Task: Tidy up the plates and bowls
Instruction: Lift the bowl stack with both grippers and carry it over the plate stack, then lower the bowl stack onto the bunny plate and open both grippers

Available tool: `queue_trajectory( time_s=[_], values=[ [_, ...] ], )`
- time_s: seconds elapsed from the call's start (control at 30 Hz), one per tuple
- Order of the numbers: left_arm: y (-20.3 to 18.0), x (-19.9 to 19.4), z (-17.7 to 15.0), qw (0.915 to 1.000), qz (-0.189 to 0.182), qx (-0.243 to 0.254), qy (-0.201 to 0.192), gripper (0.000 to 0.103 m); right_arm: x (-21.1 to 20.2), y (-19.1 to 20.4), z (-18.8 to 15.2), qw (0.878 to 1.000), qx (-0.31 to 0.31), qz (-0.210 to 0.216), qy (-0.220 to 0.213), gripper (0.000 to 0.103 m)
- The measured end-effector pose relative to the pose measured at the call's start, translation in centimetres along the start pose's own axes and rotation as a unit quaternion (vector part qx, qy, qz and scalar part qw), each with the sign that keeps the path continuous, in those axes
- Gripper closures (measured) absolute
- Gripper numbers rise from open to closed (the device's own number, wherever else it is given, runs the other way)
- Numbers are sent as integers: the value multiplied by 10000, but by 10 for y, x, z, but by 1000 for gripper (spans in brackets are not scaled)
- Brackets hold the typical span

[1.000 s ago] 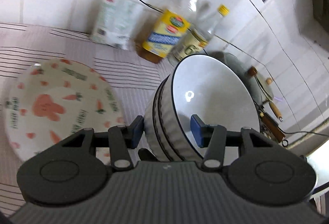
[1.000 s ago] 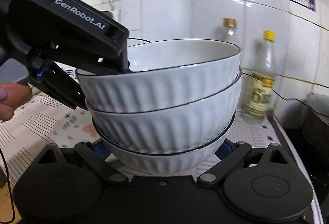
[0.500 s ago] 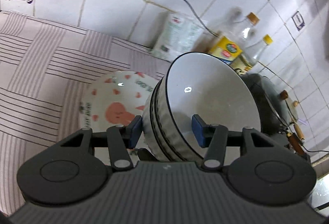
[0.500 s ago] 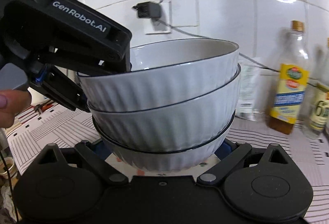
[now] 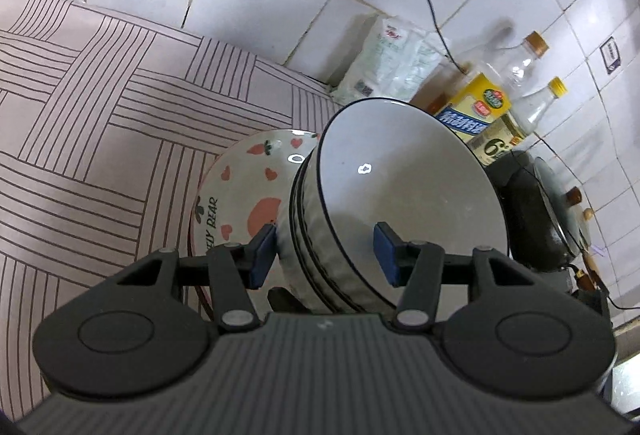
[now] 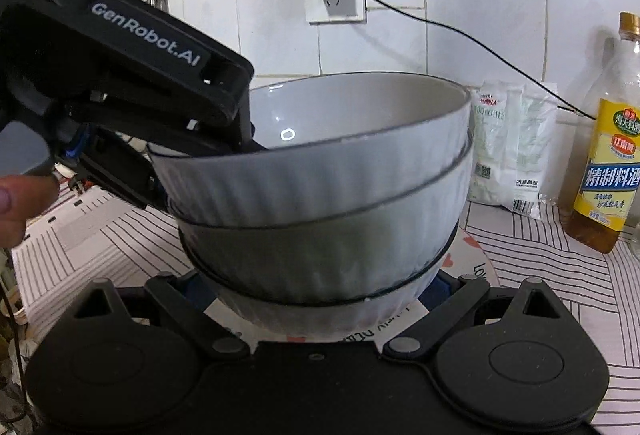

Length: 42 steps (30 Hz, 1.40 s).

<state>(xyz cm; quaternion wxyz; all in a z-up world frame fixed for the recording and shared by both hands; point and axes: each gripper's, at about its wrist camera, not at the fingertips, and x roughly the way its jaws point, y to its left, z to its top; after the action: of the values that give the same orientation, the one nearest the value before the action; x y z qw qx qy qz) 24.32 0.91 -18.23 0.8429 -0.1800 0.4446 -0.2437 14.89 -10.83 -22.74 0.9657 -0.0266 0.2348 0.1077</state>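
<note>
White wall tiles back a striped surface (image 5: 100, 123) where I am carrying a nested stack of three ribbed bowls (image 6: 320, 195) above the carrot-print plate (image 5: 240, 195). My left gripper (image 5: 324, 255) straddles the stack's wall at its 9 o'clock edge, one pad inside the top bowl, one outside; whether the pads press I cannot tell. My right gripper (image 6: 320, 291) has its jaws clamped on the bottom bowl's base. Bottles stand near the wall at 2 o'clock. I judge glazed ceramic heavy, slippery and chip-prone; nested bowls can shift, so support low on the base and steady the rim.
</note>
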Motion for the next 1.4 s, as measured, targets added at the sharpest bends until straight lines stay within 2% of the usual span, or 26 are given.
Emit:
queue_trajectory(
  time_s=[0.47,0.57,0.77,0.9,1.1,1.23,1.4],
  values=[
    [0,13,-1,9997,44,204,109,51,12,-5,-4,9997,136,-10,219,4],
    [1,15,0,9997,43,195,133,51,13,-3,-5,9997,0,-90,225,4],
    [1,19,-1,9994,123,227,246,51,16,-6,-9,9994,65,-15,341,4],
    [3,19,1,9988,51,329,360,52,15,-7,-11,9995,47,17,320,4],
    [-1,20,-4,9979,186,545,303,52,19,-8,-9,9993,-58,40,371,4],
    [-3,18,-4,9980,273,502,265,51,20,-7,-9,9992,-73,-19,380,4],
    [-13,9,-6,9965,615,558,43,48,13,4,-8,9978,-77,-325,568,4]
  ],
)
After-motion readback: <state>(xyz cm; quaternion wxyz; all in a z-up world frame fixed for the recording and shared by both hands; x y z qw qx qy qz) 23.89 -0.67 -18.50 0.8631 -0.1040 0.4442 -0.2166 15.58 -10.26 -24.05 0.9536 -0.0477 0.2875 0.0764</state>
